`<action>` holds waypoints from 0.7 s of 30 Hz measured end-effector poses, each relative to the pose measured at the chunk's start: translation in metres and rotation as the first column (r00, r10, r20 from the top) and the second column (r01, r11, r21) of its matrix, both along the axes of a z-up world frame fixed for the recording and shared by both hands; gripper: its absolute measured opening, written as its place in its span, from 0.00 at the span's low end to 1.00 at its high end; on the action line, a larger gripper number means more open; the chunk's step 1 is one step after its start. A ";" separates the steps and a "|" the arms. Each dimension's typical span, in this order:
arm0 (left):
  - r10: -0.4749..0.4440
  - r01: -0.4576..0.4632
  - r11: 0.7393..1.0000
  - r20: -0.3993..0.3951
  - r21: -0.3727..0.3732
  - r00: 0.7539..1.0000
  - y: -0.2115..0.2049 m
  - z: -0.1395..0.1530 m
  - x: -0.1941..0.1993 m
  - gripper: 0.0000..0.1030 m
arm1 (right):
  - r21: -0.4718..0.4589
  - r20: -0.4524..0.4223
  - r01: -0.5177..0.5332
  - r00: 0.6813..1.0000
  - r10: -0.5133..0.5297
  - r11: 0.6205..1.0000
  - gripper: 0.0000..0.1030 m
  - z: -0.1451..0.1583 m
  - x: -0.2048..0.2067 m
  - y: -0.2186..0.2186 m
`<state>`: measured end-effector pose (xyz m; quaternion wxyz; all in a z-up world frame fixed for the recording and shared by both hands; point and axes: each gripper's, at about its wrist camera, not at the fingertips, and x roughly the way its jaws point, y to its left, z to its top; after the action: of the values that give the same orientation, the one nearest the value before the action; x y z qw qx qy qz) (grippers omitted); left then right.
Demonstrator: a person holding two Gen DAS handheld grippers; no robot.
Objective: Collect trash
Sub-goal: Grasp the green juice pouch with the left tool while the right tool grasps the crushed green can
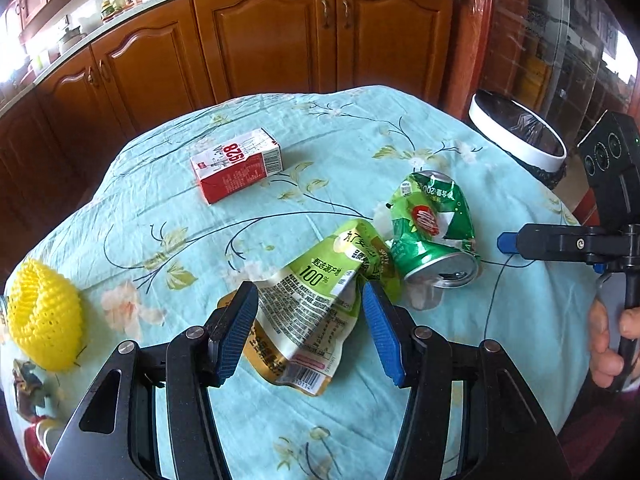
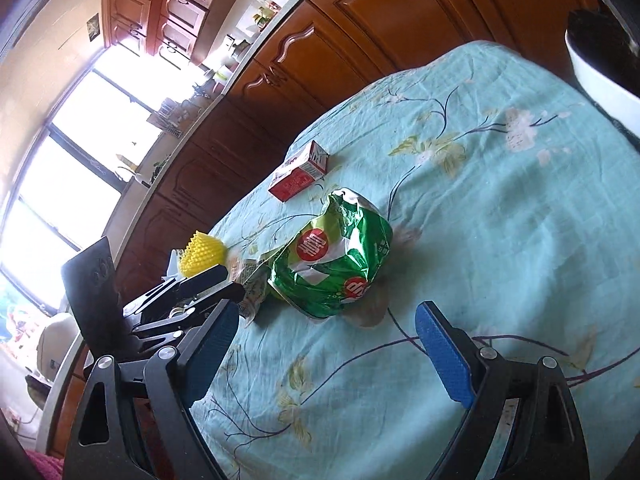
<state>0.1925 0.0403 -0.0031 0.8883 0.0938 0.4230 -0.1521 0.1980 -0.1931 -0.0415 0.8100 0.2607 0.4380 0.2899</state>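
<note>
A crumpled green and gold drink pouch lies flat on the teal floral tablecloth. My left gripper hovers over it, open, one blue pad beside each edge of the pouch. A crushed green can lies just right of the pouch. The right gripper appears side-on there, its tip a short way from the can. In the right wrist view, my right gripper is wide open with the can just ahead of its tips. The left gripper points at the pouch from the left.
A red and white carton lies farther back on the cloth. A yellow foam net sits at the left edge. A white-rimmed bin with a black bag stands past the table's far right. Wooden cabinets run behind.
</note>
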 end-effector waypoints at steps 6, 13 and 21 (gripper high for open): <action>-0.058 0.058 0.998 -0.013 0.029 0.998 -0.007 -0.005 0.008 0.29 | 0.030 -0.045 0.017 0.999 -0.016 0.999 0.81 -0.007 0.018 0.004; -0.111 0.112 0.993 -0.040 0.024 0.993 -0.014 -0.011 0.012 0.22 | 0.010 -0.051 0.025 0.998 -0.025 1.000 0.68 -0.011 0.030 0.016; -0.128 0.129 0.991 -0.045 0.040 0.991 -0.017 -0.012 0.010 0.18 | 0.017 -0.035 0.033 0.999 -0.033 0.999 0.19 -0.010 0.040 0.017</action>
<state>0.2027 0.0238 -0.0146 0.8653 0.1365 0.4380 -0.2020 0.2381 -0.1763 -0.0519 0.8046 0.2800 0.4452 0.2758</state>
